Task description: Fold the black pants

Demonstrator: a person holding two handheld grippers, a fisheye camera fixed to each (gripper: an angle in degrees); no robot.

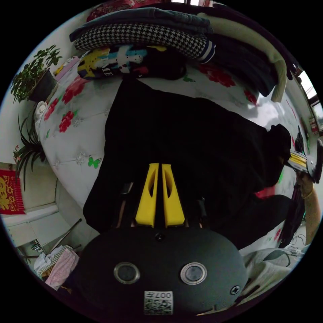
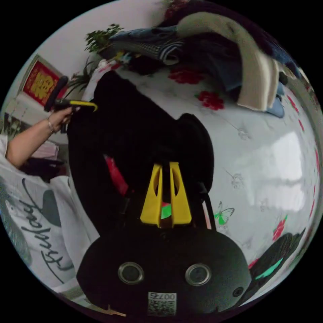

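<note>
The black pants (image 1: 188,141) lie spread over a white bedsheet with red flowers (image 1: 80,134). My left gripper (image 1: 160,165) has its yellow jaws pressed together at the near edge of the dark cloth. In the right gripper view the pants (image 2: 134,128) bunch up into a hump at my right gripper (image 2: 165,165), whose jaws pinch that fold. The right gripper (image 1: 299,161) also appears at the far right of the left gripper view, holding a raised corner. The left gripper (image 2: 88,105) sits at the pants' upper left edge in the right gripper view, held by a hand.
A pile of folded and loose clothes (image 1: 144,33) lines the back of the bed (image 2: 269,151), with a cream garment (image 2: 255,67) draped over it. Potted plants (image 1: 33,74) stand beside the bed. A person's arm (image 2: 30,138) and white printed shirt (image 2: 33,218) are at the left.
</note>
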